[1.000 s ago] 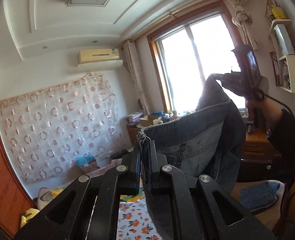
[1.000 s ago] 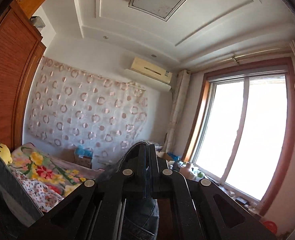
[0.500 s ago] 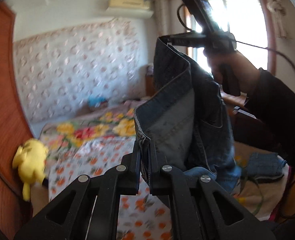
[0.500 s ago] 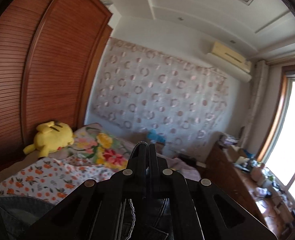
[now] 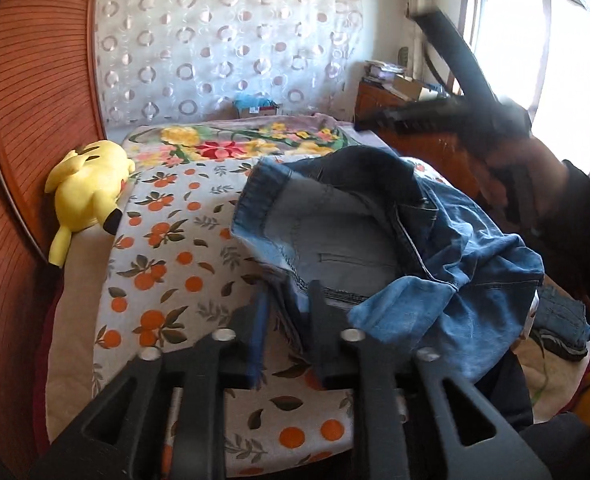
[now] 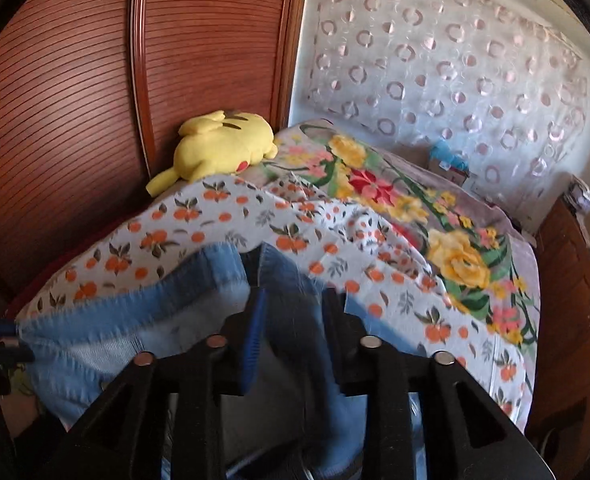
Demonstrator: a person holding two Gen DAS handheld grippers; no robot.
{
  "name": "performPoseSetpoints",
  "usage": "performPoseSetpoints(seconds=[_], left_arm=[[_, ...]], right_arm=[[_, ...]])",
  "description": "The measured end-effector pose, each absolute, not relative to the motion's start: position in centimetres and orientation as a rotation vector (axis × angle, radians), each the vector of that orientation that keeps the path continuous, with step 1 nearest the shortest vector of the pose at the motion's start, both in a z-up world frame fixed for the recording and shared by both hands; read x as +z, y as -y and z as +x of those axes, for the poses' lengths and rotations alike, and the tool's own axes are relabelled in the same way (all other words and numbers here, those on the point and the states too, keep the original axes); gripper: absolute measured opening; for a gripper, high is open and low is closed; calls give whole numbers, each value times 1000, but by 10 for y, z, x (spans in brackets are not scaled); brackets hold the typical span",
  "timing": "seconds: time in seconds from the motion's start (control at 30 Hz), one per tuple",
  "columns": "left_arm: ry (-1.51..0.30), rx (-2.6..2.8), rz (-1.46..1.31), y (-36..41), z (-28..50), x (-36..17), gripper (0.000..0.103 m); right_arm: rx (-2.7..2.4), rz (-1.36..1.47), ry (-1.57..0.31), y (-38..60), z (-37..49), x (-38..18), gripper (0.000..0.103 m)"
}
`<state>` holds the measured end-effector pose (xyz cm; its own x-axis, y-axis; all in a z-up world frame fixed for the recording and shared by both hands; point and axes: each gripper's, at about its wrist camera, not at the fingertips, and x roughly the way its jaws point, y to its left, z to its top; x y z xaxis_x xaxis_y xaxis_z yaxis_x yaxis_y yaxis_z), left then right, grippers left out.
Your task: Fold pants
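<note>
With both grippers angled down at the bed (image 5: 163, 280), I see the jeans (image 5: 375, 236) in a crumpled heap on the orange-print sheet (image 6: 215, 232), just ahead of my left gripper (image 5: 285, 312).

Left gripper: jaws have just been opening, now part-way apart. Waistband edge sits in the gap between them, pads not pressing it. Nothing held.

Right gripper (image 6: 293, 312): same, jaws have just been opening, narrow-to-medium gap. Dark denim fold lies between the fingers, cloth looks loose, blurred. Not clamped as far as I can tell.

Jeans orientation: waist opening faces up and away from the left gripper, pale inside of the seat showing. Waistband runs from the left gripper out toward the far left rim, then curves right toward the right gripper in the person's hand (image 5: 507, 184). Legs are bunched to the right of the left gripper, one lighter blue fold lying over the top. Long axis I cannot call, too crumpled.

From the right wrist view, the light-blue hem edge spreads left of the gripper, across the sheet.

Containers: small cardboard box (image 5: 255, 110) well beyond the left gripper against the curtain wall, blue stuff in it, too small to identify.

Yellow plush (image 5: 87, 188) lies far left of the left gripper, against the wooden wardrobe (image 6: 95, 100).
</note>
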<state>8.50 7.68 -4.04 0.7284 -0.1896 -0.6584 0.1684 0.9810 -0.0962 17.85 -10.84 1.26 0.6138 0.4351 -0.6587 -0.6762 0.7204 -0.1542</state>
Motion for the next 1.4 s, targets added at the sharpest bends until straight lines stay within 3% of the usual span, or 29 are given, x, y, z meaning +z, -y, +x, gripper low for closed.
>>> performPoseSetpoints(seconds=[0.07,0.1,0.17,0.37,0.6,1.1,1.33,1.4], left_arm=[[-712,-199,-38,-79,83,-35,45],[-706,-200,-38,-81,84,-32,46],[-690,-204,-38,-83,84,-24,46],[-648,-274,-12,-60,93,-6,46],[-705,-353,12,-19,134,-24,46],[-847,-492,52,48,175,-65,46],[-947,-442,108,71,203,-84,30],[-971,-435,115,73,209,-90,18]], right_arm=[[672,-391,-646,132,185,15,35],[668,-376,-648,144,182,15,36],[661,-338,-645,132,221,6,37],[614,-211,-631,165,183,-22,42],[502,-172,-652,208,139,-64,46],[350,-89,-689,244,72,-86,52],[317,-63,-668,253,56,-87,53],[314,-57,-669,257,55,-88,53]])
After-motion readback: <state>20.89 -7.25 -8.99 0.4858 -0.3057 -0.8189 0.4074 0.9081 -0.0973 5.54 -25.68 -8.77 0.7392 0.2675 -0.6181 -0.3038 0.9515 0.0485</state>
